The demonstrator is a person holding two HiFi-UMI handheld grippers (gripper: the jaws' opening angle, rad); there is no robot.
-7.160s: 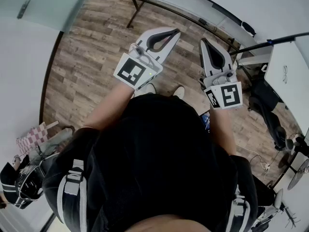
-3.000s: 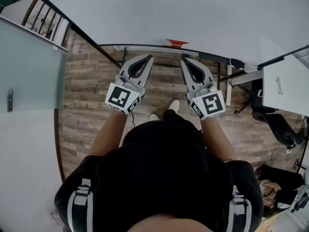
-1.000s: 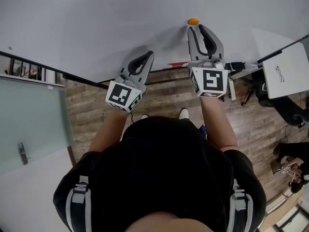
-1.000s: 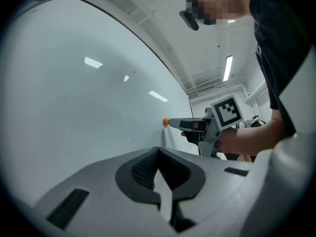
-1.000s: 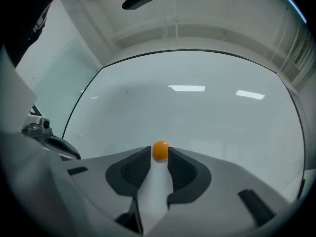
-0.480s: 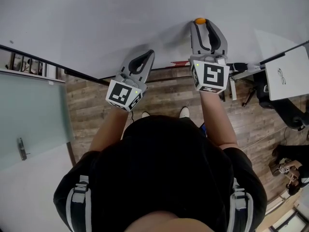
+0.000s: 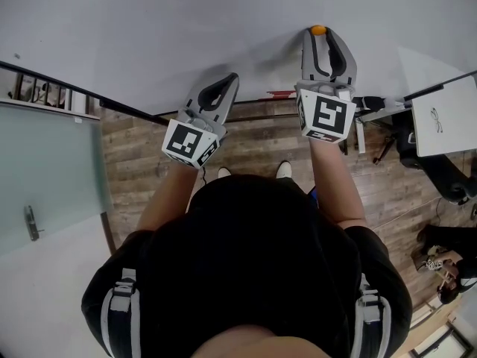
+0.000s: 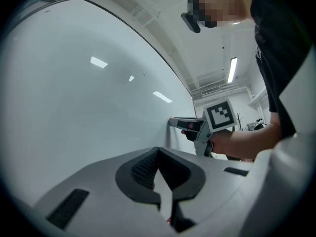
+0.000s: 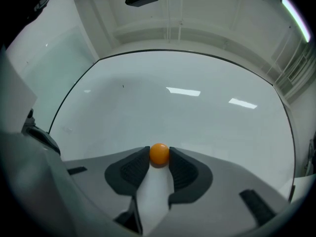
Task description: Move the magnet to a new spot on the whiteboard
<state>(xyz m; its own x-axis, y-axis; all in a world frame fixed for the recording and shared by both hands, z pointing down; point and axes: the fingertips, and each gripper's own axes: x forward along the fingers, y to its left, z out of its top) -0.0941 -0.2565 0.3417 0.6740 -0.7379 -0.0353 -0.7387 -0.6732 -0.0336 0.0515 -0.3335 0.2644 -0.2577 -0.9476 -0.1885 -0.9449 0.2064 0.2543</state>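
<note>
A small orange magnet (image 7: 318, 30) (image 9: 159, 153) sticks to the big whiteboard (image 7: 149, 28) (image 9: 173, 102). My right gripper (image 7: 320, 35) (image 9: 159, 158) is at the board with the magnet between its two fingertips. Its jaws are closing, and both pads touch the magnet's sides. My left gripper (image 7: 230, 77) (image 8: 158, 151) hovers shut and empty near the board's lower edge, to the left of the right one. In the left gripper view the right gripper (image 8: 174, 122) shows with its tips against the whiteboard (image 8: 74, 98).
A red item (image 7: 280, 93) lies along the board's bottom rail. A white desk (image 7: 447, 114) stands at the right, with a dark chair (image 7: 440, 177) beside it. A glass panel (image 7: 45, 177) is at the left. Wooden floor (image 7: 253, 144) lies below.
The right gripper has moved up to the board, so the magnet now sits between its fingertips instead of just beyond them. The left gripper has hardly shifted.
</note>
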